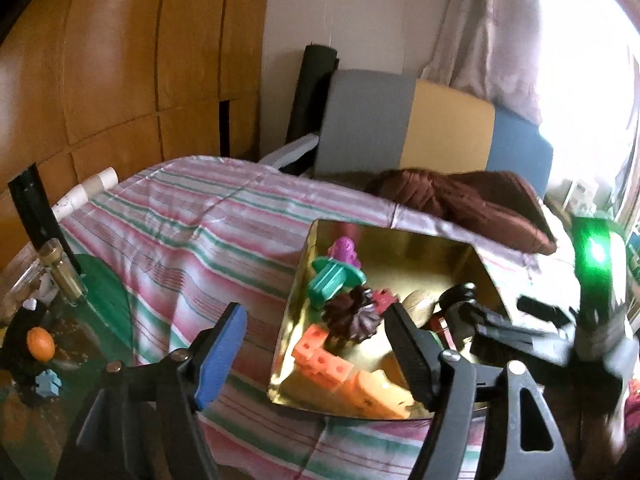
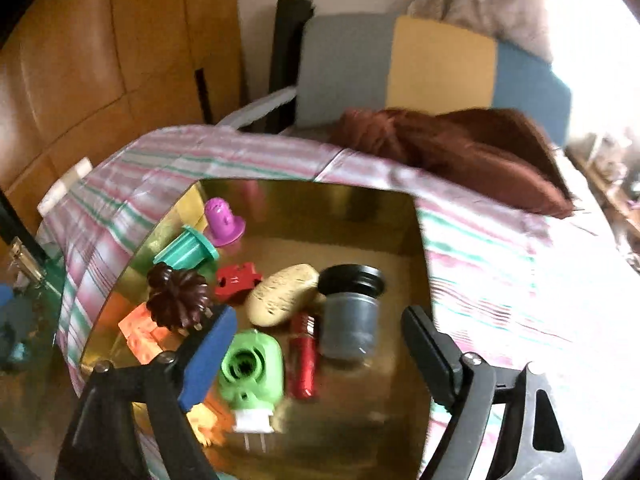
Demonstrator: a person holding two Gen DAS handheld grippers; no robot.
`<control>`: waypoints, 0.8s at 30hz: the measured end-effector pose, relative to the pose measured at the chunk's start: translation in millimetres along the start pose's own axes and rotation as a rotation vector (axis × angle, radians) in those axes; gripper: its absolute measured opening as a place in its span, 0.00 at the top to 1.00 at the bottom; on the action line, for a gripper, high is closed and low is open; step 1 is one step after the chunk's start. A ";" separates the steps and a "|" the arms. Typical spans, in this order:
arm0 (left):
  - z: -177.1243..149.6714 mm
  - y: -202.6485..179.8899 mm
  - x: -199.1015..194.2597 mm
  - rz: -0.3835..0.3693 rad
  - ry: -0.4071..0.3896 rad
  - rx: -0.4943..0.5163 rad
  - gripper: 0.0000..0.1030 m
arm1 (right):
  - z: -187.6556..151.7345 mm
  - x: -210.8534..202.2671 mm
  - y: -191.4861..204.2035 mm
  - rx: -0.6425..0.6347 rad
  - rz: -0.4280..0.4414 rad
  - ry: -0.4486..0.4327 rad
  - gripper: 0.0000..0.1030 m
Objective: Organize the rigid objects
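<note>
A shiny gold tray [image 1: 400, 248] [image 2: 320, 208] sits on a pink and green striped cloth [image 1: 192, 232]. Inside lie a purple toy [image 2: 222, 222], a teal piece [image 2: 186, 254], a dark brown fluted piece [image 2: 178, 300], a red block [image 2: 236, 280], a beige stone [image 2: 282, 294], a grey and black cylinder [image 2: 350, 312], a red tube [image 2: 304, 360], a green plug [image 2: 250, 368] and orange blocks [image 1: 340, 372]. My left gripper [image 1: 316, 344] hangs open above the tray's near left edge. My right gripper [image 2: 316, 352] stands open over the tray with nothing gripped; it appears blurred [image 1: 500, 320] in the left wrist view.
A brown cloth [image 2: 460, 148] is bunched behind the tray. A grey, yellow and blue cushioned chair [image 1: 440, 128] stands beyond it. At the left, a glass table holds a small bottle [image 1: 64, 276] and an orange ball [image 1: 40, 344]. Wooden cabinet doors [image 1: 120, 60] fill the left.
</note>
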State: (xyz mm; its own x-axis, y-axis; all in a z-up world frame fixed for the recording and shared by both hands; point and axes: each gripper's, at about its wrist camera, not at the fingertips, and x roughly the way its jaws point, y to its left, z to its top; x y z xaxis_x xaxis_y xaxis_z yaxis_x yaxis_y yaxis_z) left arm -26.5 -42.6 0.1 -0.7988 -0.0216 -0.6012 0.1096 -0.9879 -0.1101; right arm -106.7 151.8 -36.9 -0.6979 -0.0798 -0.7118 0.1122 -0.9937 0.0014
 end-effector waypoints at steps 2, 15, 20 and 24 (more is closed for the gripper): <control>0.1 -3.8 -6.1 0.003 -0.022 -0.008 0.27 | -8.7 -15.4 -3.8 0.012 -0.030 -0.035 0.12; -8.2 -29.8 -28.4 0.045 -0.079 0.045 0.24 | -49.0 -80.1 -2.9 0.039 -0.168 -0.198 0.01; -8.2 -27.8 -26.3 0.002 -0.039 0.017 0.24 | -46.4 -86.8 2.2 0.030 -0.141 -0.218 0.01; -10.3 -28.2 -26.3 -0.008 -0.040 0.019 0.24 | -45.6 -87.9 8.0 0.013 -0.136 -0.223 0.01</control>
State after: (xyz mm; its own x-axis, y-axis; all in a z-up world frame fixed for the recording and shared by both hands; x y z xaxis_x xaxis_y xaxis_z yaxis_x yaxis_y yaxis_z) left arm -2.5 -12.7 10.8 -0.8224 -0.0198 -0.5685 0.0927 -0.9907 -0.0997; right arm -12.1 154.5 -6.4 -0.8448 0.0406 -0.5335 -0.0013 -0.9973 -0.0740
